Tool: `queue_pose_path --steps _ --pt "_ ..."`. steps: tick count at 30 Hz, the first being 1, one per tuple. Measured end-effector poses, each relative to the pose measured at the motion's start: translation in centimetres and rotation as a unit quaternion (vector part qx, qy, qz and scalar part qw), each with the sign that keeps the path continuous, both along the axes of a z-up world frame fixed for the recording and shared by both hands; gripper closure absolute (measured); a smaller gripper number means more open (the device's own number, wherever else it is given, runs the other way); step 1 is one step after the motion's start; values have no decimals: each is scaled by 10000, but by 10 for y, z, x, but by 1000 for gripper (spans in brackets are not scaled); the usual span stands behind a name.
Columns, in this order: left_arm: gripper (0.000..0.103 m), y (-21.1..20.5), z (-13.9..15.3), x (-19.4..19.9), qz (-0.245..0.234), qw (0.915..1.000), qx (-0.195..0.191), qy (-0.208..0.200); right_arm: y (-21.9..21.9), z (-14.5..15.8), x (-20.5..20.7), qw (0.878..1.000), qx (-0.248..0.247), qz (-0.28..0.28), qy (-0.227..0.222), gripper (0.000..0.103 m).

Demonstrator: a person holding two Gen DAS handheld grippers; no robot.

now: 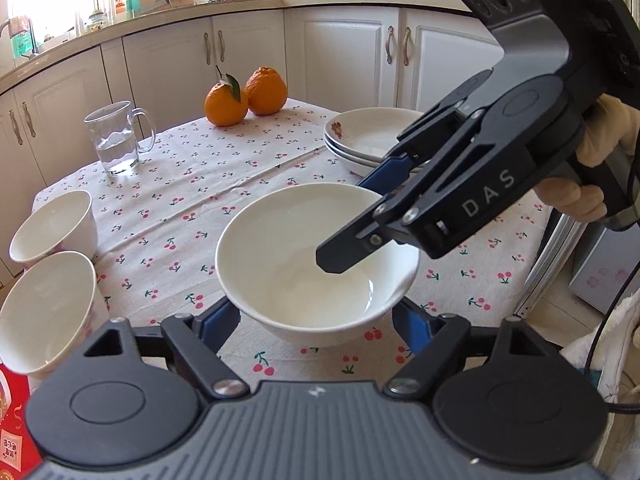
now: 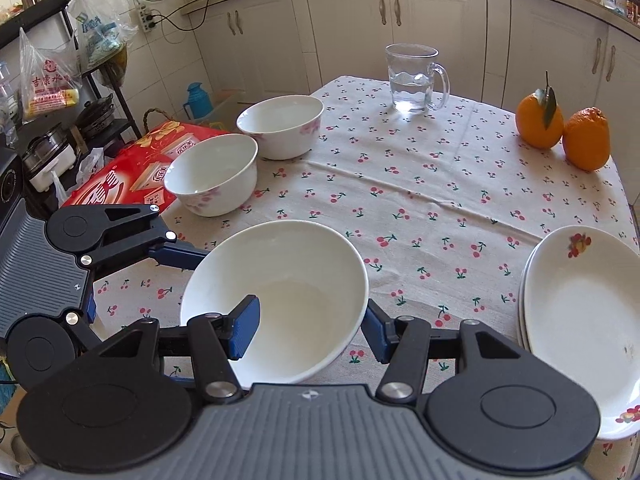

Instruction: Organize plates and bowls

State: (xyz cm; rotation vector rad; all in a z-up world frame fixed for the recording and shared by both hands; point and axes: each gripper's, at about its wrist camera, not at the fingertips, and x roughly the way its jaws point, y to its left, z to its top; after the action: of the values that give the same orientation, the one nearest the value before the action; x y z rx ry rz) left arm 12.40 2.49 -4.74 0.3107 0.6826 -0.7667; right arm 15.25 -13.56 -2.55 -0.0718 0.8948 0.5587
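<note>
A plain white bowl [image 1: 292, 264] [image 2: 304, 304] sits between both grippers just over the cherry-print tablecloth [image 1: 240, 168]. My left gripper [image 1: 316, 320] has its blue pads pressed on the bowl's lower sides. My right gripper [image 1: 352, 220] [image 2: 310, 330] comes in from the right and is shut on the bowl's wall, one finger inside and one outside. Two flowered white bowls [image 1: 52, 228] [image 2: 280, 124] stand side by side at the table's left edge. A stack of flowered plates [image 1: 364, 136] [image 2: 580, 320] lies at the right.
A glass mug of water [image 1: 116, 140] [image 2: 412, 80] and two oranges [image 1: 226, 106] [image 2: 540, 120] stand at the far side of the table. A red package [image 2: 132, 168] leans by the left edge. A gloved hand [image 1: 600, 148] holds the right gripper. White cabinets stand behind.
</note>
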Motion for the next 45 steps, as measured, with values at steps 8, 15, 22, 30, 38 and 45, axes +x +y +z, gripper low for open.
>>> queue_pose_path --steps 8,15,22,30,38,45 --pt "20 -6 -5 5 -28 10000 11 72 -6 -6 5 10000 -43 -74 48 42" --pt "20 -9 -8 8 -13 9999 -44 155 -8 -8 7 9999 -55 -109 73 42" --pt "18 -9 -8 7 -38 9999 -69 94 -9 -11 7 9999 -47 -120 94 37" --pt "11 2 -5 -3 113 9997 -215 102 -3 -2 1 9998 -14 12 -179 10" --pt "6 30 7 -22 787 9959 -423 -154 8 3 -2 9992 -89 54 -386 2" --pt "4 59 7 -23 1280 9907 -406 -200 27 11 -2 9983 -133 273 -494 0"
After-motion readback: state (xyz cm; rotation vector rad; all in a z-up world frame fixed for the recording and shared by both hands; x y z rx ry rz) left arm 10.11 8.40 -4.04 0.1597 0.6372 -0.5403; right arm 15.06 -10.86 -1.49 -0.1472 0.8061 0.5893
